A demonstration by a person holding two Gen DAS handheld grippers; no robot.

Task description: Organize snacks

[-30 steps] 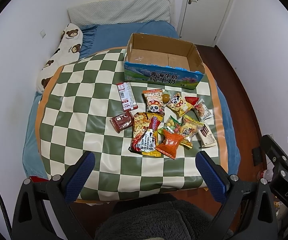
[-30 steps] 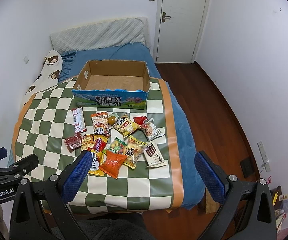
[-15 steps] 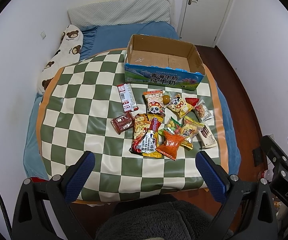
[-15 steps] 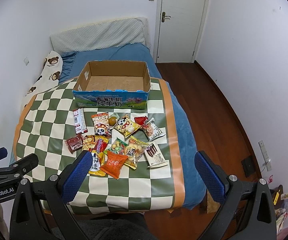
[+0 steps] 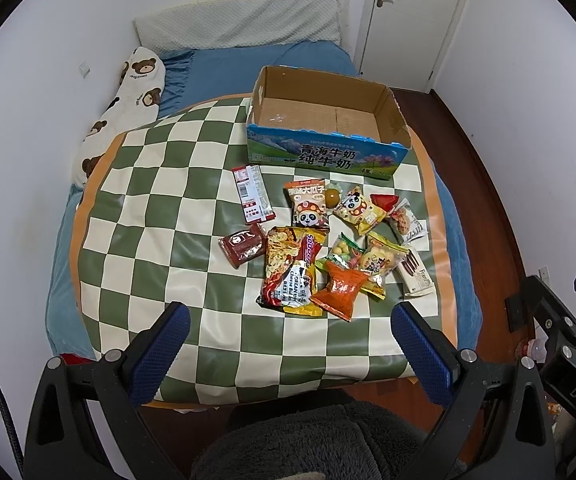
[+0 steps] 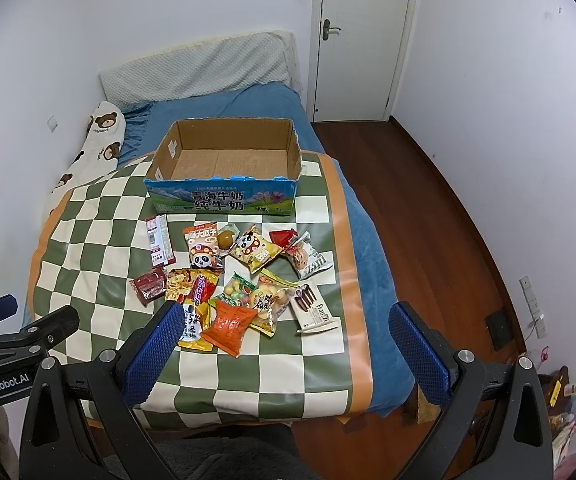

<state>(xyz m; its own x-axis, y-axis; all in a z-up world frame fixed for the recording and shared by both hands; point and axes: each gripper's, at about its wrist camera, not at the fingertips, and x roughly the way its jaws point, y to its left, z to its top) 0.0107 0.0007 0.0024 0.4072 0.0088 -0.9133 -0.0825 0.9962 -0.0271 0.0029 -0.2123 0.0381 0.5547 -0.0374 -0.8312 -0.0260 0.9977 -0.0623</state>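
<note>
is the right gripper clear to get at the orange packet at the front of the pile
Probably yes: the right gripper is open, and the orange packet lies on top at the pile's near edge, with nothing between them.

Over the last second I have eased both my left gripper [image 5: 285,330] and my right gripper [image 6: 283,330] a little forward over the checkered mat [image 5: 159,184], jaws spread wide as before, so the snack pile [image 6: 239,276] and the cardboard box [image 6: 223,172] now sit nearer.

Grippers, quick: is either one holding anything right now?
Left gripper: jaws open, holding nothing.
Right gripper: jaws open, holding nothing.
</note>
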